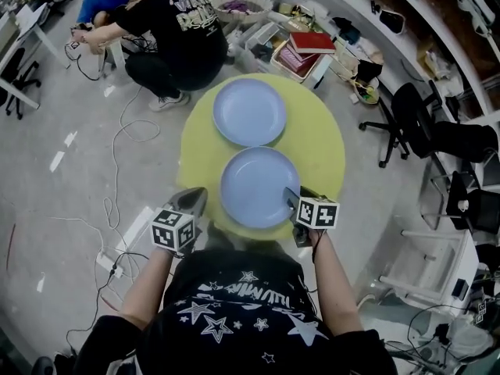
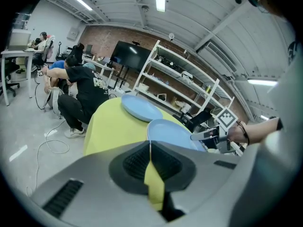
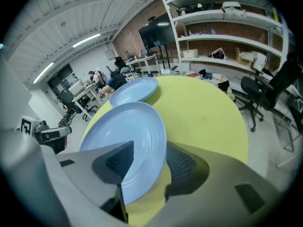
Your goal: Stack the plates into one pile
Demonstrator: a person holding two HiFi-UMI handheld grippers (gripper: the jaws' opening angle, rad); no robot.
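Two light-blue plates lie apart on a round yellow-green table (image 1: 320,143). The far plate (image 1: 250,112) sits toward the back, the near plate (image 1: 258,186) close to me. My right gripper (image 1: 291,201) is at the near plate's right rim. In the right gripper view its jaws (image 3: 149,162) stand open, with the rim of the near plate (image 3: 128,131) passing between them and a gap at the right pad. The far plate (image 3: 135,91) lies beyond. My left gripper (image 1: 194,200) hovers at the table's near-left edge, shut and empty (image 2: 151,148), left of the near plate (image 2: 170,131).
A crouching person in a black shirt (image 1: 176,37) is just behind the table. Open boxes with books (image 1: 301,53) stand at the back right. An office chair (image 1: 414,123) is to the right, and cables (image 1: 117,147) trail on the floor at left.
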